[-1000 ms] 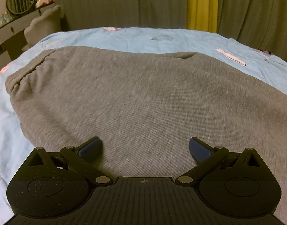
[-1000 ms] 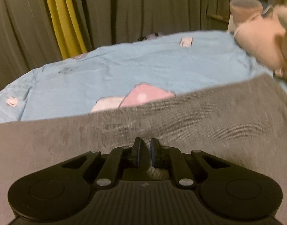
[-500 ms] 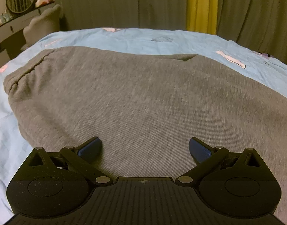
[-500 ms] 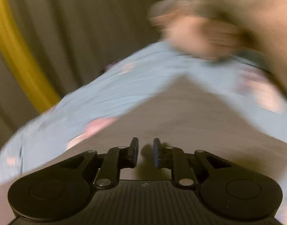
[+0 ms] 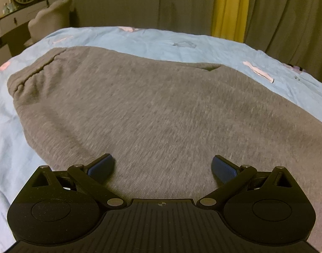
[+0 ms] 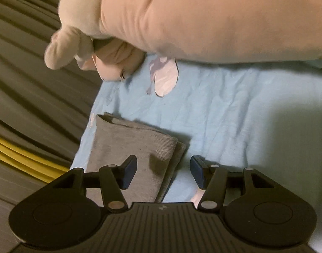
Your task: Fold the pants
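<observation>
We see grey pants [image 5: 161, 109] spread flat on the blue bed [image 5: 203, 44] | left gripper [image 5: 162, 165] wide, empty, above them | right gripper [image 6: 163, 171] opening over the leg end [image 6: 127, 141], nothing gripped

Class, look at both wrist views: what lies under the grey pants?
The grey pants lie flat on a light blue bedsheet, which shows around their edges and at the leg ends in the right wrist view. The pants cover whatever is beneath their middle.

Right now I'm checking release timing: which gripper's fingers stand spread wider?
The left gripper: its fingers splay wide over the grey pants. The right gripper shows a narrower gap, jaws opening, gripping nothing.
</observation>
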### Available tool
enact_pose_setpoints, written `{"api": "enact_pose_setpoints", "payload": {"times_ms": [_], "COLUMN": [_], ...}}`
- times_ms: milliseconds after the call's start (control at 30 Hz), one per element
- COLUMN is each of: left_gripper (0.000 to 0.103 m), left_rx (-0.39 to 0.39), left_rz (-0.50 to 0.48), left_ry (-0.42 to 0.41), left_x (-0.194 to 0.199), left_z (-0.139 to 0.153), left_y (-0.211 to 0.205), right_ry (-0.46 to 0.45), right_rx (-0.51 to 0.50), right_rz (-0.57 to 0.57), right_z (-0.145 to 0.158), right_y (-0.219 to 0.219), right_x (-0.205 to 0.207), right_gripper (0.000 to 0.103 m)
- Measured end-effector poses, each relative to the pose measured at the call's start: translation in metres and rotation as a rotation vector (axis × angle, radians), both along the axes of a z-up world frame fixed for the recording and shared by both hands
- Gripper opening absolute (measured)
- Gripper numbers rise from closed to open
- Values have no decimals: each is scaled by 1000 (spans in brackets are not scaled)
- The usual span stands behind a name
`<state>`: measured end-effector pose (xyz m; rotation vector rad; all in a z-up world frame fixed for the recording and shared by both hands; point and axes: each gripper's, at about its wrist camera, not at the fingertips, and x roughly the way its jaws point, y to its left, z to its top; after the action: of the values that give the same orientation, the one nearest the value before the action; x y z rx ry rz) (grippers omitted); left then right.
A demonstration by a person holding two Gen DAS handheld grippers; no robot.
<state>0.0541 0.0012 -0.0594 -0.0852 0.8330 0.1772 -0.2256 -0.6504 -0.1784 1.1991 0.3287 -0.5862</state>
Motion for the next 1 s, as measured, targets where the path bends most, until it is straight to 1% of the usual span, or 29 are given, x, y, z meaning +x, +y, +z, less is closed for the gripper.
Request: {"api": "enact_pose_setpoints", "payload": {"times_ms": [33,100,167,200,233,300,367,433,500,533,567,633,700,733,767,800,833,867,900,933,967,1000], "left_gripper": [103,103,103,103,103,103,103,103,103,103,103,103,103,103,103,103,103,103,103,103,103,103], "left_rx": [9,30,43,41,37,27,25,31,31,27,18,-10,-39,-53,-63,-75,-85,-88,-91,-98,-108,-123], "left_rz": [-3,-13,-19,-18,-15,-9,-7,-10,-10,-9,-5,7,18,23,30,40,51,63,76,85,94,102], "left_ry": [2,6,9,9,8,6,6,9,11,10,8,3,-5,-11,-18,-32,-50,-66,-85,-99,-107,-115], "left_x": [0,0,-1,-1,-1,-1,0,1,1,1,1,1,0,0,-1,-3,-5,-6,-8,-8,-9,-10], "left_z": [-1,-2,-2,-2,-2,-2,-2,-3,-3,-3,-3,-1,1,2,4,7,10,12,15,18,20,22], "left_y": [-1,-4,-5,-5,-5,-4,-3,-4,-4,-4,-3,0,4,6,8,11,13,15,18,21,23,26], "right_ry": [-11,-33,-29,-11,-13,-38,-77,-65,-33,-19,-7,6,66,113,141,158,151,111,60,30,1,-24], "right_rx": [2,18,12,13,9,-32,-51,-40,-39,-40,-42,-43,-72,-140,-232,-362,-491,-602,-692,-751,-801,-824], "right_rz": [-4,-14,-6,-2,0,13,34,48,41,36,32,32,30,38,50,84,140,215,324,427,553,679], "right_z": [-3,-5,-6,-7,-8,-2,2,-1,-6,-8,-8,-6,6,20,36,59,82,104,121,130,134,130], "right_y": [-1,-8,-10,-10,-9,-3,-1,-2,-2,-3,-3,-4,-1,6,18,37,61,90,123,152,186,217], "right_x": [0,5,10,13,13,10,12,18,23,25,26,29,39,45,53,64,76,89,102,113,126,137], "right_gripper": [56,51,17,17,17,17,27,37,30,16,14,12,11,10,10,10,9,10,10,10,10,10]}}
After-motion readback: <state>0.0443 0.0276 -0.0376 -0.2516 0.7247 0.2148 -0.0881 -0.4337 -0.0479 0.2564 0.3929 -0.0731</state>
